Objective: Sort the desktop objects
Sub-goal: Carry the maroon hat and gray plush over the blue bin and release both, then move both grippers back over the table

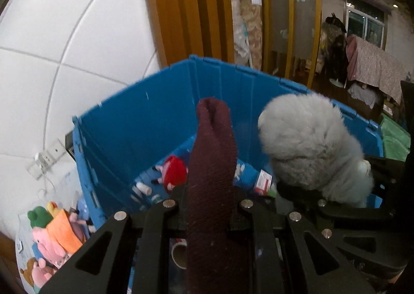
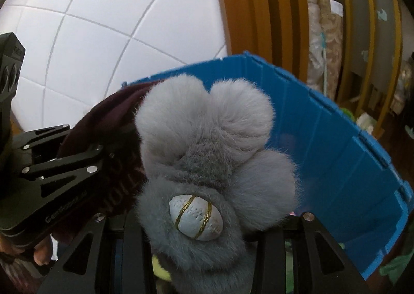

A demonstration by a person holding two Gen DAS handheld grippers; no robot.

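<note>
A blue plastic crate [image 1: 145, 125] stands open in front of both grippers. My left gripper [image 1: 209, 206] is shut on a dark maroon knit cloth [image 1: 212, 164], which sticks up between its fingers over the crate's near side. To its right, my right gripper [image 1: 336, 185] holds a grey fluffy toy [image 1: 305, 144]. In the right wrist view the right gripper [image 2: 204, 219] is shut on that grey fluffy toy [image 2: 207, 133], which has petal-like puffs and a white oval bead with gold lines. The left gripper [image 2: 101, 159] with the maroon cloth [image 2: 113, 110] is at the left, against the crate wall [image 2: 323, 138].
In the crate lie a red and pink plush [image 1: 173, 173], a small white bottle [image 1: 143, 188] and a red-and-white box [image 1: 262, 180]. Several plush toys [image 1: 51, 237] sit left of the crate, below a wall socket [image 1: 45, 159]. Green cloth [image 1: 393, 138] lies right of the crate.
</note>
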